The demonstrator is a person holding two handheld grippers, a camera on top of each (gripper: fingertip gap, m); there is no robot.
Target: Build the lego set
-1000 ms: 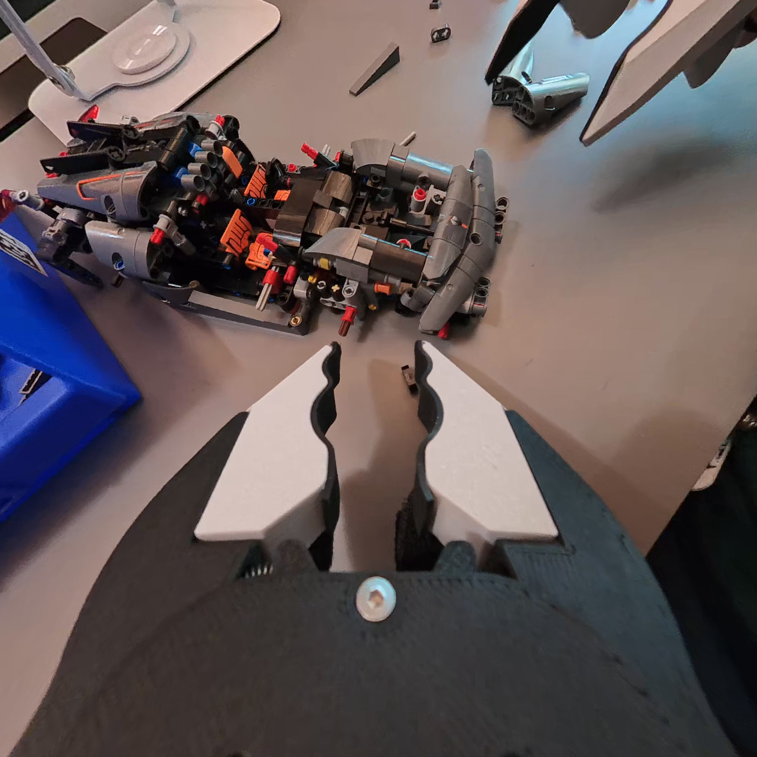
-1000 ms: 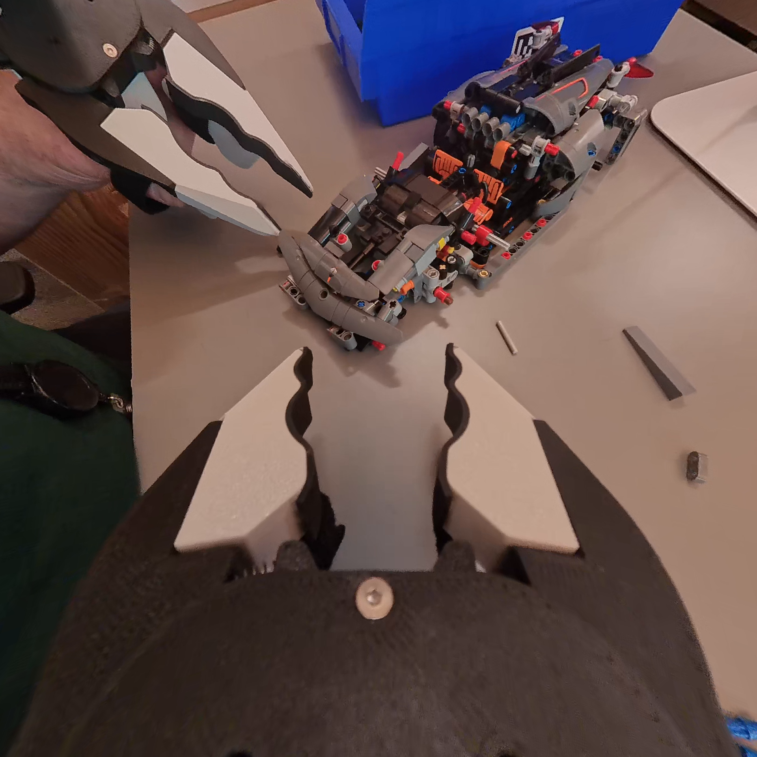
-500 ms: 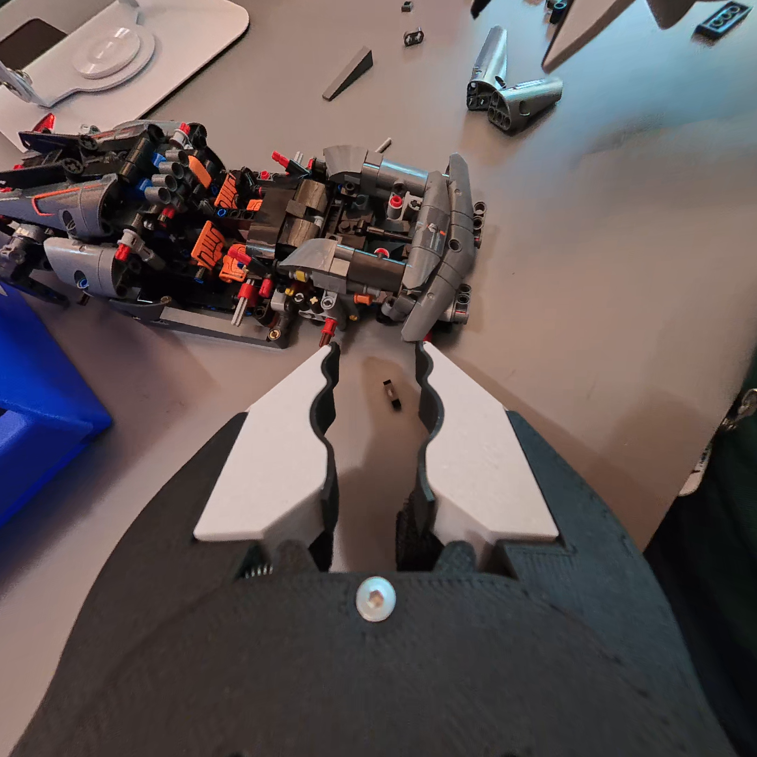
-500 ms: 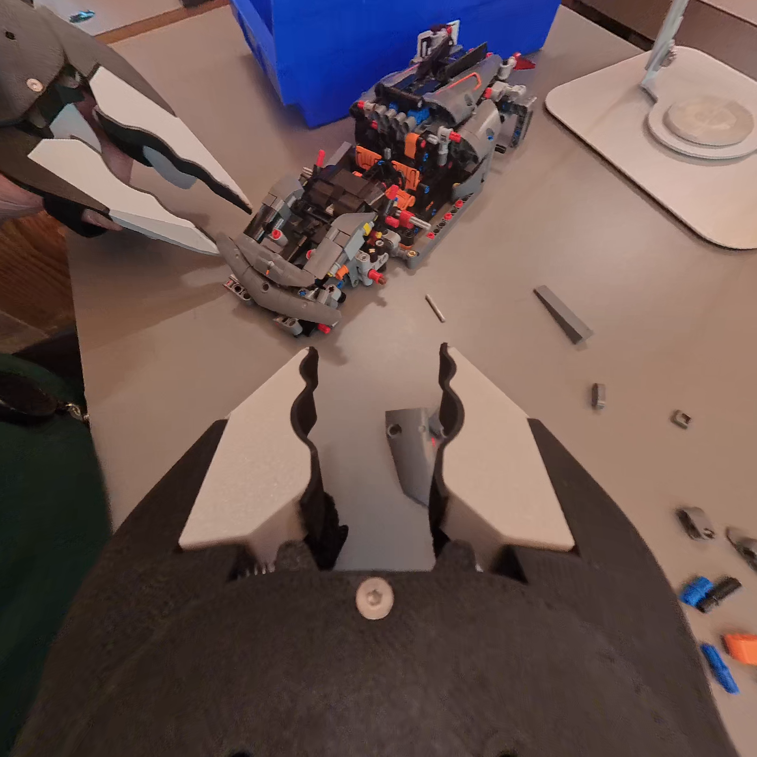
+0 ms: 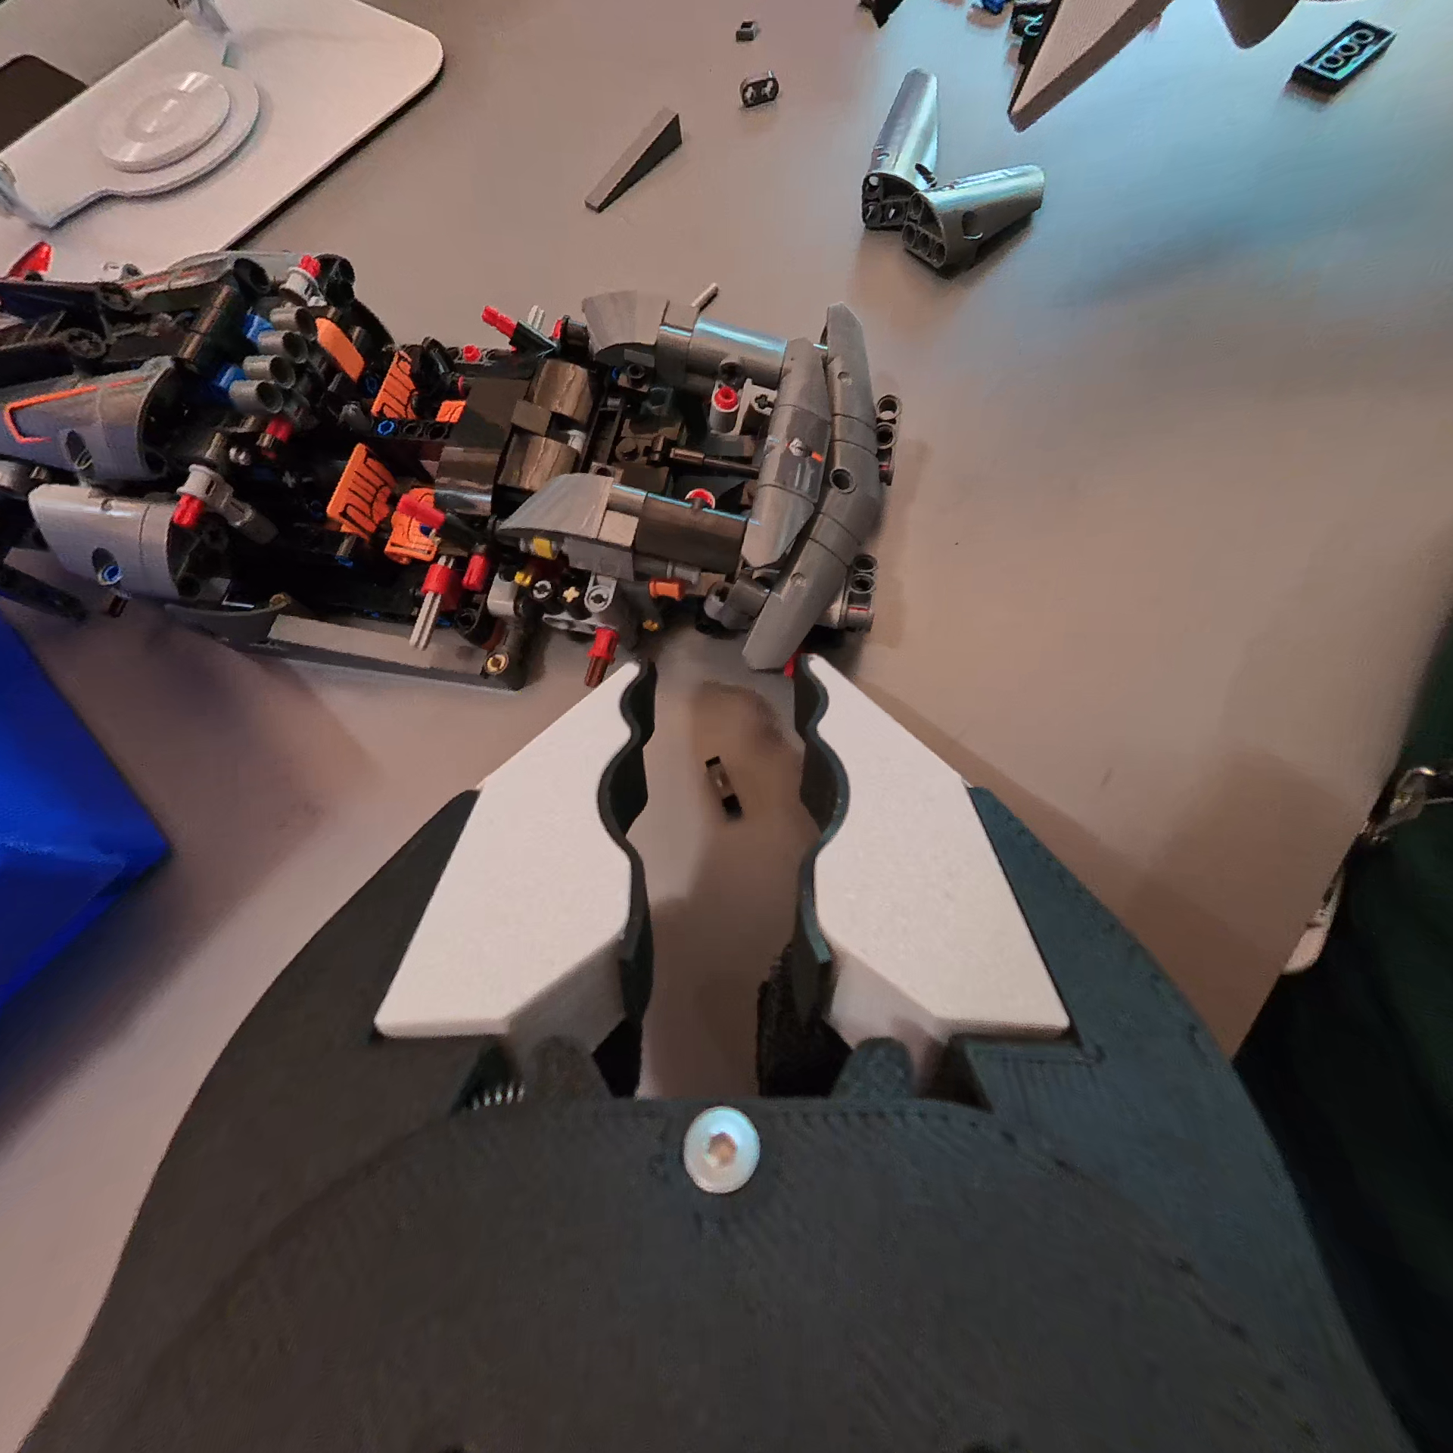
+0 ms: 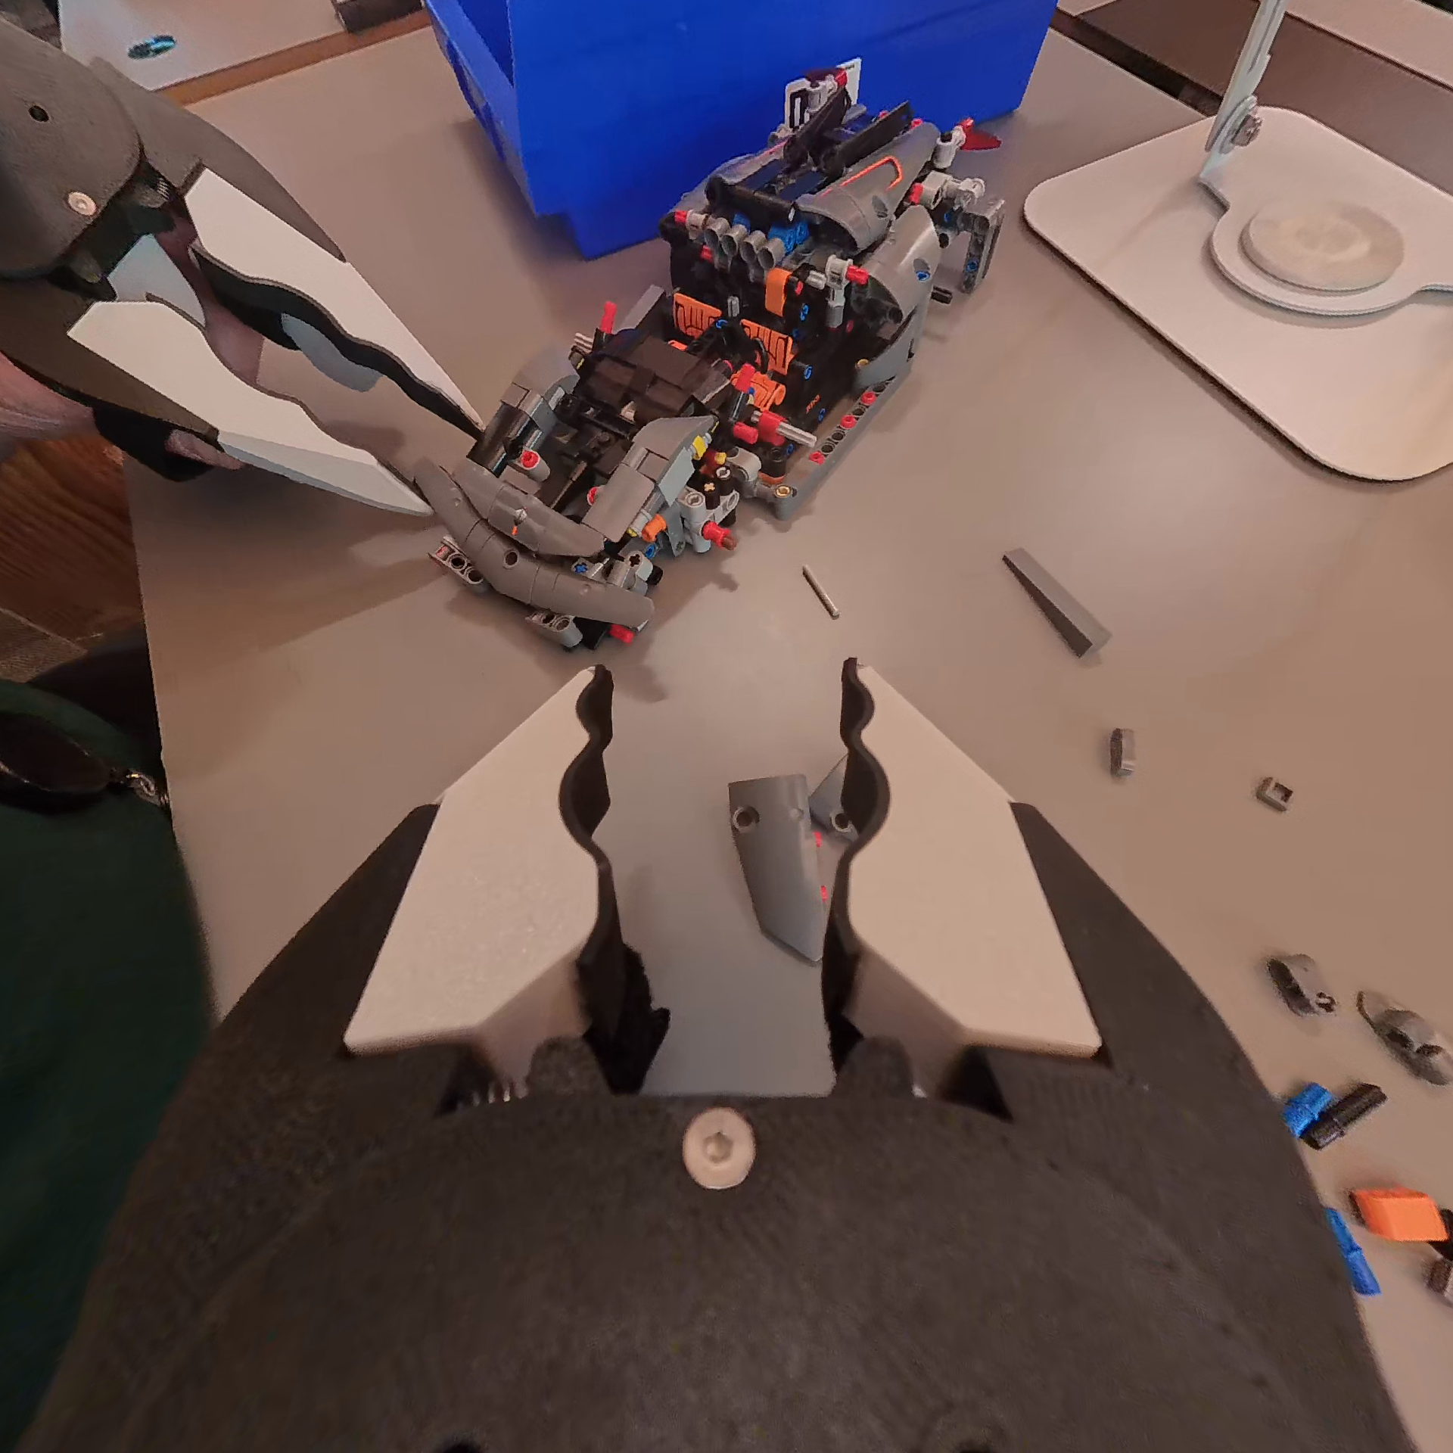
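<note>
A partly built grey, black and orange lego car (image 5: 550,472) lies on the grey table (image 5: 1101,550). My left gripper (image 5: 723,676) is open and empty, with its tips right at the car's grey front bumper (image 5: 818,487). A small black piece (image 5: 723,786) lies on the table between its fingers. In the right wrist view the left gripper (image 6: 452,468) touches the nose of the car (image 6: 708,393). My right gripper (image 6: 727,676) is open and empty, set back from the car. A loose grey curved panel (image 6: 774,857) lies between its fingers, close to the right one.
A blue bin (image 6: 747,94) stands behind the car. A white stand base (image 6: 1258,275) is at the far right. A grey wedge (image 6: 1053,601), a thin pin (image 6: 822,594) and several small loose pieces (image 6: 1337,1101) lie on the right. A person in green is at the table's edge (image 6: 157,708).
My left gripper has moved forward to the car's front, and the small black piece now lies between its fingers. My right gripper has drawn back from the car to over the loose grey panel.
</note>
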